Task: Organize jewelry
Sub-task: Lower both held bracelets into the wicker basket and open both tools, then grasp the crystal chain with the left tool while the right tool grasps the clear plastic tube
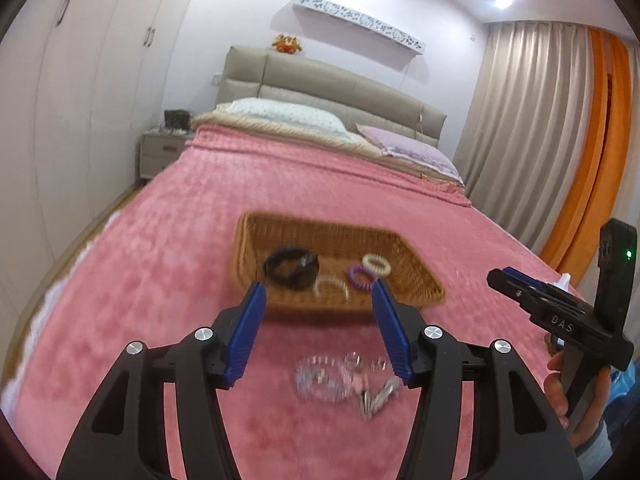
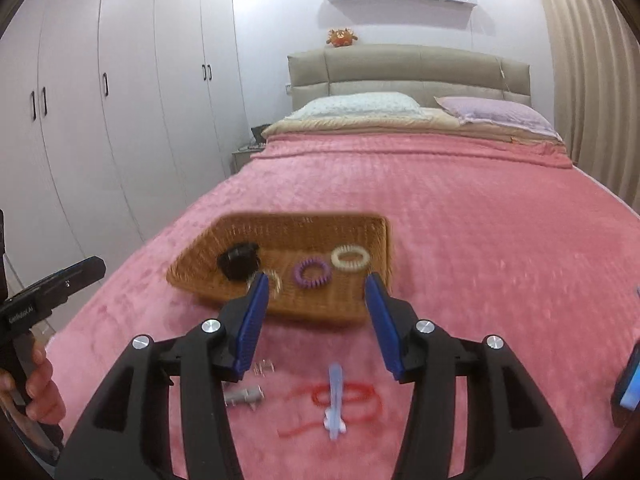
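Note:
A wicker basket (image 1: pixel 416 280) (image 2: pixel 224 228) sits on the pink bedspread. It holds a black band (image 1: pixel 291 268) (image 2: pixel 237 264), a purple coil ring (image 1: pixel 362 276) (image 2: pixel 312 273), a cream coil ring (image 1: pixel 376 265) (image 2: pixel 350 258) and a clear ring (image 1: pixel 331 286). My left gripper (image 1: pixel 318 292) is open and empty above a clear coil bracelet (image 1: pixel 320 376) and silver clips (image 1: pixel 378 394) lying before the basket. My right gripper (image 2: pixel 316 282) is open and empty above a red cord (image 2: pixel 348 398) and a pale blue clip (image 2: pixel 335 400). Grey clips (image 2: pixel 244 396) lie to its left.
The pink bedspread (image 2: pixel 480 240) stretches back to pillows (image 2: pixel 360 106) and a headboard. A wardrobe (image 2: pixel 100 100) stands left, curtains (image 1: pixel 520 120) right, a nightstand (image 1: pixel 160 152) beside the bed. The other gripper shows at each view's edge (image 1: pixel 552 312) (image 2: pixel 48 292).

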Demonstrator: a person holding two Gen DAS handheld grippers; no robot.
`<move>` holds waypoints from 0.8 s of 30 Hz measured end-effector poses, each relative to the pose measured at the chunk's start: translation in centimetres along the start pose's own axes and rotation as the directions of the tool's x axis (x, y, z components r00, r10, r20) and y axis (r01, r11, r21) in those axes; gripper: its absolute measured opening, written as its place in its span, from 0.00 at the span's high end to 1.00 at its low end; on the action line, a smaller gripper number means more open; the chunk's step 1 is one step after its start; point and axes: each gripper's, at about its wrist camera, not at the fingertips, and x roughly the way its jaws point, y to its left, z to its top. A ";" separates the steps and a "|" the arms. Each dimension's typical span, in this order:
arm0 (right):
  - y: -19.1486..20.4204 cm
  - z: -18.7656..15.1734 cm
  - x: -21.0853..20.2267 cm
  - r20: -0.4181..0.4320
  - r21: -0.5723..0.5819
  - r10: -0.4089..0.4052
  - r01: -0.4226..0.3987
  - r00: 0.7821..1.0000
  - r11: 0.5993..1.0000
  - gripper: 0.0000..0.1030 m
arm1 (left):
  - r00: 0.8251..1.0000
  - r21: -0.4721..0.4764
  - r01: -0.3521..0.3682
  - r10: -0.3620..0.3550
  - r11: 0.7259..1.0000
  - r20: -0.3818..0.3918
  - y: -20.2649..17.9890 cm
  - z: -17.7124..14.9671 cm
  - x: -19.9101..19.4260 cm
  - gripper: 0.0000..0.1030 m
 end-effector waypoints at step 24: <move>-1.5 -8.0 7.6 -0.309 0.025 -0.011 0.020 0.951 0.999 0.75 | 0.935 -0.096 0.014 -0.047 0.995 -0.351 4.0 -5.1 10.2 0.62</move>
